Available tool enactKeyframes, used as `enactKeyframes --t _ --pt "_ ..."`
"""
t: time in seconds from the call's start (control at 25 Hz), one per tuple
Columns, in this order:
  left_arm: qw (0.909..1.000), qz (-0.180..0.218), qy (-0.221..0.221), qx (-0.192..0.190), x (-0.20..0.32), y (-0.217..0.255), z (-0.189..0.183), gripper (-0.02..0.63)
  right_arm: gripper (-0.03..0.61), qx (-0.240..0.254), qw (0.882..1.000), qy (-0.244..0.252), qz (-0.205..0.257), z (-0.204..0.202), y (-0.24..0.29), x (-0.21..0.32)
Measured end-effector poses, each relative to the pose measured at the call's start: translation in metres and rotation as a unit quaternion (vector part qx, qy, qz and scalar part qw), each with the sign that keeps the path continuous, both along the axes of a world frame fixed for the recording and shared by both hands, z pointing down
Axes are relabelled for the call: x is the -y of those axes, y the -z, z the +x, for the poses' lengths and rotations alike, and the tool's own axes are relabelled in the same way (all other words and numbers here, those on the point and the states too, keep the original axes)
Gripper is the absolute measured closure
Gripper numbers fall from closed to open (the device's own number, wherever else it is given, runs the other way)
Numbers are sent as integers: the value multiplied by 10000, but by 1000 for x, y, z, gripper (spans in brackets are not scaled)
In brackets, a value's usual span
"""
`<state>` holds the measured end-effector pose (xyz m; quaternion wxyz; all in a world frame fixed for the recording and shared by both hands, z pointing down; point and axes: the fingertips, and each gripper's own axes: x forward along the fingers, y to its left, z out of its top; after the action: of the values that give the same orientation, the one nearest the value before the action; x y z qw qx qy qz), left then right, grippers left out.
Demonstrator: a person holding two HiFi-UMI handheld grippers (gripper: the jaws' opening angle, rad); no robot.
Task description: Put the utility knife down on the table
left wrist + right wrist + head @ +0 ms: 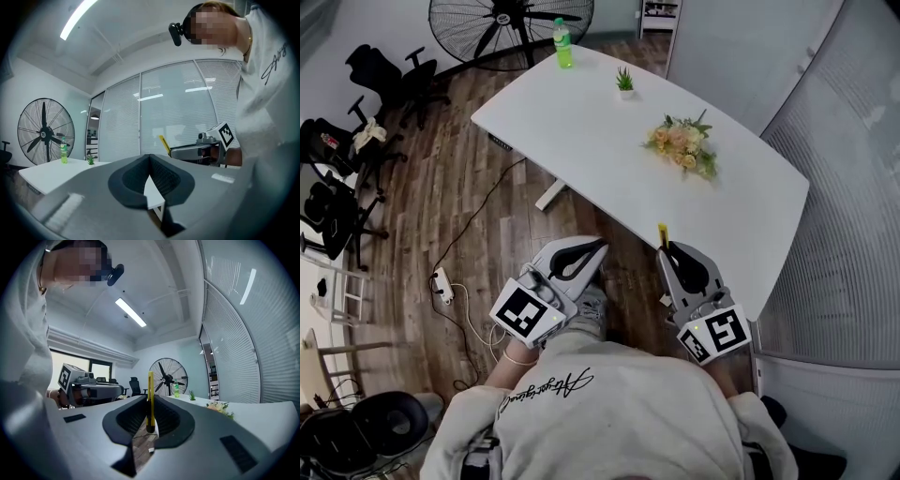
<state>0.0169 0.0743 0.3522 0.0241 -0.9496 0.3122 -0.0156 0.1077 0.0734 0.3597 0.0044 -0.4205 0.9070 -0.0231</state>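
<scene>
R gripper (667, 246) clamps yellow utility knife (662, 232), lower centre at table (581, 141) edge; L gripper (602, 246) closed, empty. On table: 1 green bottle (563, 44), 1 small plant (624, 82), 1 flower bunch (682, 145); 1 fan (511, 23) up top.

Table (581, 122) matt & smooth, floor (483, 187) wood, utility knife (150, 399) plastic.

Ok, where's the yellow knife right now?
The utility knife is pinched in the right tool, poking out past its tips, on the right of the head view at the white table's near edge.
</scene>
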Motion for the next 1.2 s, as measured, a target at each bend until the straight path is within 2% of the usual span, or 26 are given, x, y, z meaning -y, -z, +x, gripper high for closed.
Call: enactKeyframes --t 0.24,0.72,1.2 --pt "9998 89 -163 -68 42 6 -3 613 531 -5 10000 -70 11 -8 1 39" --pt "9990 136 -416 -107 161 9 -22 614 531 -6 9996 -273 42 -33 4 152" --pt "9949 108 -990 -128 252 21 -21 614 531 -13 9969 -781 32 -38 14 236"
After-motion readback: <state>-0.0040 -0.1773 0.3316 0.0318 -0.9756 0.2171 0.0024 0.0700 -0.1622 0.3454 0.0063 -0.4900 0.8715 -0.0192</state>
